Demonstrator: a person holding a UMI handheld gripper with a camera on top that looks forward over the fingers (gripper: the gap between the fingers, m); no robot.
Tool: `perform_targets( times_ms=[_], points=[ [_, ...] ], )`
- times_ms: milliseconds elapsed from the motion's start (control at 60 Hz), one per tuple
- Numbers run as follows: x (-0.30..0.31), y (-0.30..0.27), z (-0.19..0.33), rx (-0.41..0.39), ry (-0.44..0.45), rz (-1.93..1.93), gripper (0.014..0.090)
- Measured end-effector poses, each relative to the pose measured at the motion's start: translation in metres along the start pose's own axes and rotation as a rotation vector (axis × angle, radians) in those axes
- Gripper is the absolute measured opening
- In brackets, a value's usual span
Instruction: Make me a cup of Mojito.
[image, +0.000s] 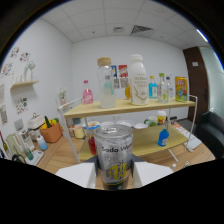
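Note:
A silver soda water can with a yellow label band is held upright and lifted above the table, between my two white fingers. My gripper is shut on the can; both fingers press its sides. Beyond the can stands a two-tier wooden shelf. On its top board are a clear bottle with a cork lid, a large white bottle, a pink bottle and several smaller bottles. The can's base is hidden below the fingers.
The lower shelf board carries a blue spray bottle and small jars. To the left on the table are an orange pot with utensils and a few small bottles. A dark door is at the right.

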Motion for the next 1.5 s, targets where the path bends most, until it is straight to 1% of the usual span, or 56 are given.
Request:
perform_targets(
  times_ms=[117, 183, 283, 400, 550, 817, 933, 1033, 1183, 1283, 1400, 1500],
  points=[
    [0.017, 0.03, 0.015, -0.03, 0.005, 0.057, 0.0507],
    [0.022, 0.042, 0.022, -0.055, -0.01, 0.131, 0.0507],
    [0.025, 0.051, 0.027, -0.076, -0.064, 0.3, 0.0507],
    [0.022, 0.048, 0.028, -0.087, -0.152, 0.569, 0.0508],
    [0.024, 0.035, 0.033, -0.084, -0.243, 0.967, 0.0506],
    [0.046, 0.024, 0.041, -0.069, -0.339, 1.606, 0.0504],
    [0.052, 0.024, 0.046, -0.059, -0.397, 1.833, 0.0505],
    [0.056, 0.02, 0.044, -0.05, -0.419, 1.952, 0.0505],
    [0.052, 0.017, 0.045, -0.051, -0.433, 1.982, 0.0504],
    [0.053, 0.017, 0.045, -0.05, -0.398, 1.888, 0.0506],
    [0.054, 0.01, 0.043, -0.03, -0.315, 1.532, 0.0506],
    [0.049, -0.01, 0.037, 0.03, -0.248, 1.08, 0.0506]
  ],
)
